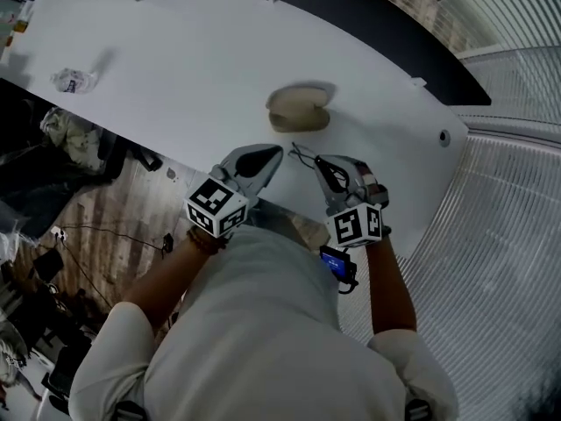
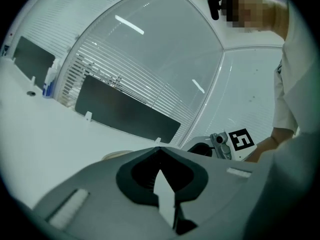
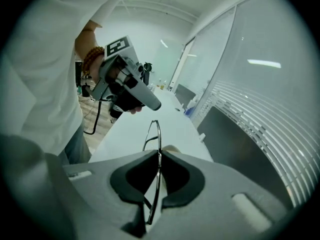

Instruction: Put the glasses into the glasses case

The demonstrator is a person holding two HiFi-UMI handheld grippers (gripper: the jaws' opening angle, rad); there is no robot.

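Note:
A closed beige glasses case lies on the white table, just beyond both grippers. My right gripper is shut on thin black wire-framed glasses. In the right gripper view the frame runs edge-on between the pads of the right gripper, and the glasses' lens rim sticks out toward the case. My left gripper hangs beside it near the table's front edge, jaws together with nothing in them. From the left gripper, only a sliver of the case shows over the jaws.
A crumpled wrapper lies at the table's far left. A dark partition lines the far edge, with a spray bottle near it. Cable holes sit in the tabletop. Below the near edge is wooden floor with cables.

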